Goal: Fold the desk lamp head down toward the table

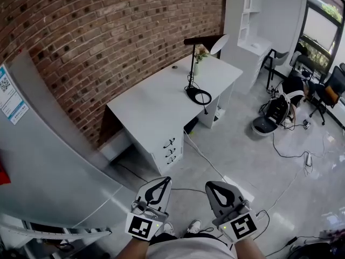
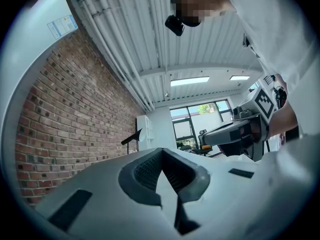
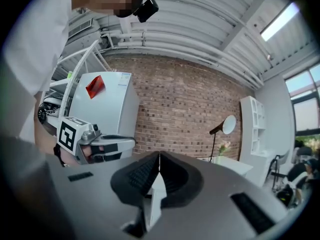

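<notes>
Currently, two handheld grippers are seen low in the head view, side by side and well apart from the furniture. The left gripper [image 1: 162,180] is held with its jaws closed together and nothing between them, as its own view confirms. The right gripper [image 1: 211,185] is likewise closed on nothing, its pads meeting at the tips. One marker cube is carried on each.

One desk lamp [image 1: 192,63] is seen standing on the far half of one white desk [image 1: 156,99], which is set against the brick wall [image 1: 108,36]. Its thin stem is upright, a dark bar is carried roughly level at the top, and a white round disc is seen at the bar's far end. The lamp's ring-shaped base [image 1: 198,95] rests on the desktop near the front edge. One small vase of flowers [image 1: 198,60] is placed just beside the stem. Three drawer handles [image 1: 170,150] are counted on the desk's near end. Neither gripper is touching the lamp.
</notes>
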Available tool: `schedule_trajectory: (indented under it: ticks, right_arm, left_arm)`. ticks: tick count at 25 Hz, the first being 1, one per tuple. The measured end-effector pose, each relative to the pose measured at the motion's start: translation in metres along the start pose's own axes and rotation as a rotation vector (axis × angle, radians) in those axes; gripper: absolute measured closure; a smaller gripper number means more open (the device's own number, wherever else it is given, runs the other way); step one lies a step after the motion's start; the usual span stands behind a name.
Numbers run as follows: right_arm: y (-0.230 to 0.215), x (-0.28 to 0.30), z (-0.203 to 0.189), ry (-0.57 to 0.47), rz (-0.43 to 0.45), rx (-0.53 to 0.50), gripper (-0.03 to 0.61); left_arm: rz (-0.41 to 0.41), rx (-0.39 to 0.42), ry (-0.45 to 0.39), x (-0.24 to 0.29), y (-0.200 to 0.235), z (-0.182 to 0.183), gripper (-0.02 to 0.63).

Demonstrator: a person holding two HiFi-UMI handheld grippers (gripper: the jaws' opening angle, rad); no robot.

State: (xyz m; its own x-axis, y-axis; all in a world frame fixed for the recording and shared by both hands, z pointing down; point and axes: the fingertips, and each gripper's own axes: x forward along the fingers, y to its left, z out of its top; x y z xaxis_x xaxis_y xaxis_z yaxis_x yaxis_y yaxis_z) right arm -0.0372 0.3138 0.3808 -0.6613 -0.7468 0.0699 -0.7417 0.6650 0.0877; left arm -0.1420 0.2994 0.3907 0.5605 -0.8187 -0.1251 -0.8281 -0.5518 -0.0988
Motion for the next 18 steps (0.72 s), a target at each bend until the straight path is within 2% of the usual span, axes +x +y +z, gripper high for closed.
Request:
schedule_trajectory:
  ticks: [6, 13, 18]
  right_arm:
    - [-0.022, -0.007, -0.005, 0.001, -0.007, 0.006, 0.560]
    - [-0.055, -0.022, -0.016, -0.013, 0.003, 0.023, 0.560]
    - [-0.069, -0.031, -0.021, -0.018, 0.005, 0.035, 0.560]
  left_arm:
    - [0.009, 0.006, 0.008, 0.018, -0.005, -0.002, 0.606]
    - [0.060, 0.020, 0.022, 0.038, -0.011, -0.011, 0.606]
    - [0.055, 0.032, 0.024, 0.054, -0.021, -0.011, 0.606]
